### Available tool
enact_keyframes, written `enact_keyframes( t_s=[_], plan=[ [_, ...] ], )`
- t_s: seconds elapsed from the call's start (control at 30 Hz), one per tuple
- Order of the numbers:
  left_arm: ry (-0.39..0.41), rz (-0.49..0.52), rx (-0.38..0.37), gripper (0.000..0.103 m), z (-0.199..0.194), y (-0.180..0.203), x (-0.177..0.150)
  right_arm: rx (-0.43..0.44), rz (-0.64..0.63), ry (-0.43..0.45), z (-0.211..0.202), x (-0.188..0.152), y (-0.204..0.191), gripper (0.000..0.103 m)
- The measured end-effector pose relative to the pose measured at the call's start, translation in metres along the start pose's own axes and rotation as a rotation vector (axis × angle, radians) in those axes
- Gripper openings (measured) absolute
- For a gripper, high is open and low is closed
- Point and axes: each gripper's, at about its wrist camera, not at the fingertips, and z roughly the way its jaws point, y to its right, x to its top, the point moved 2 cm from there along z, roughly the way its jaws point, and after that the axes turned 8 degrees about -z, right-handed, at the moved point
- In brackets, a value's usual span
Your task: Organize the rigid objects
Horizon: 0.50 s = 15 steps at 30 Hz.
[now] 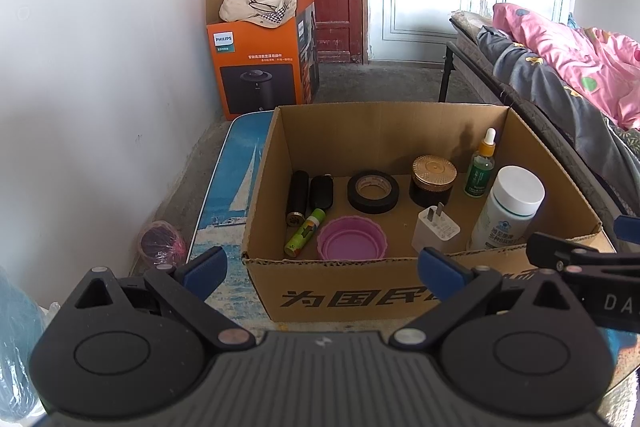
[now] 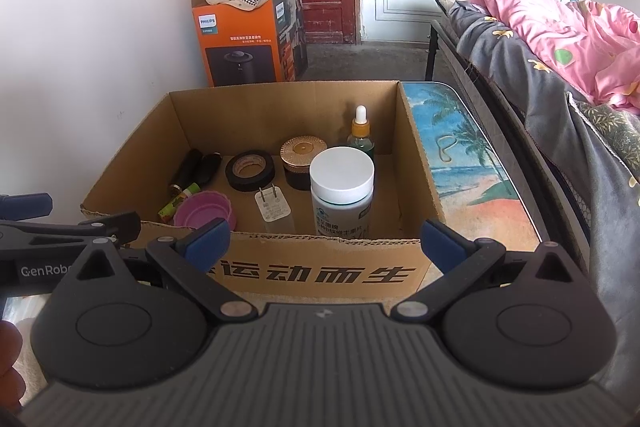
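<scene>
From the left wrist view my left gripper (image 1: 322,265) has its fingers spread and empty, short of the near wall of the cardboard box (image 1: 256,163). Everything to sort sits inside, ahead of and below the fingers — the white bottle (image 1: 508,207) upright at the near right corner, the charger plug (image 1: 436,229) beside it.

From the right wrist view my right gripper (image 2: 326,241) is likewise spread, holding nothing, and lines up almost straight on the bottle (image 2: 342,191), so I judge it the nearer one. The box's near wall hides the bottle's base.
</scene>
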Motion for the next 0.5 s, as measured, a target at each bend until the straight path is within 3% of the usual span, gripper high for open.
enact_keyframes(
  t_s=[0.5],
  plan=[
    [0.000,0.000,0.001,0.102,0.0006,-0.0006,-0.0004,0.001,0.003,-0.005,0.0013,-0.0015,-0.0002,0.102]
  ],
)
